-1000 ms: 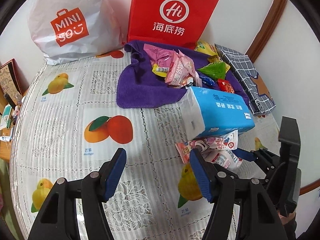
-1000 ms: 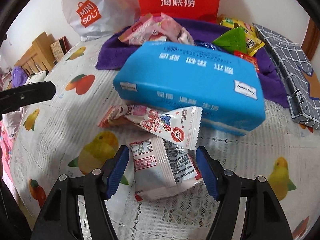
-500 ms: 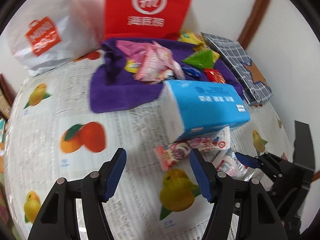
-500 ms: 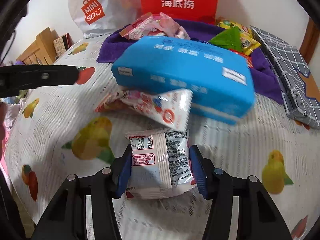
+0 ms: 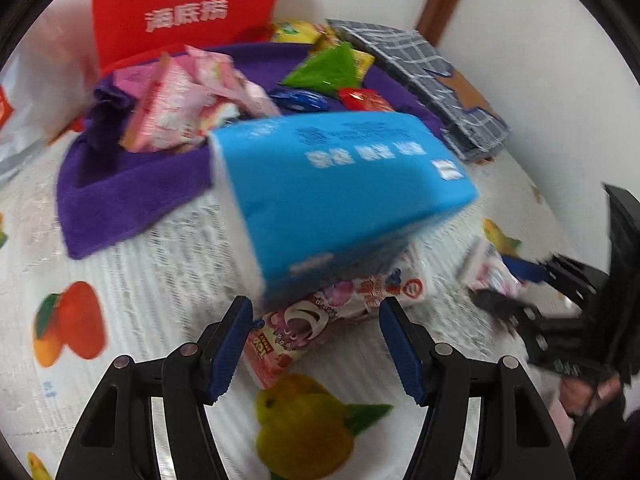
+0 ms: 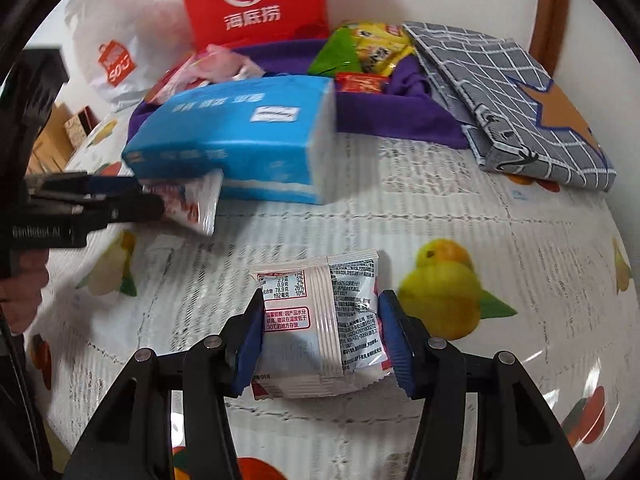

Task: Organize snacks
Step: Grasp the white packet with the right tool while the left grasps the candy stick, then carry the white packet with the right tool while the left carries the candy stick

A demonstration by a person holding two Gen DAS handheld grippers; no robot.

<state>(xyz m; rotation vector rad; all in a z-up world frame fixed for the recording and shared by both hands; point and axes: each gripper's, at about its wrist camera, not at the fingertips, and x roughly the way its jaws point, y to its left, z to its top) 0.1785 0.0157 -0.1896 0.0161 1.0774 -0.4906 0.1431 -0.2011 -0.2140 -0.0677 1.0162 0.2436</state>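
Note:
My right gripper is shut on a white snack packet and holds it just above the tablecloth; it also shows in the left wrist view. My left gripper is open, its fingers on either side of a pink snack packet that lies partly under a blue tissue pack. In the right wrist view the pink packet sticks out from under the tissue pack. More snacks lie on a purple cloth behind.
A red bag and a white MINISO bag stand against the back wall. A grey checked pouch lies at the right of the purple cloth. The fruit-print tablecloth covers the table.
My right gripper has closed on the white packet and pulled it back from the tissue pack. My left gripper has moved right and forward to the pink packet.

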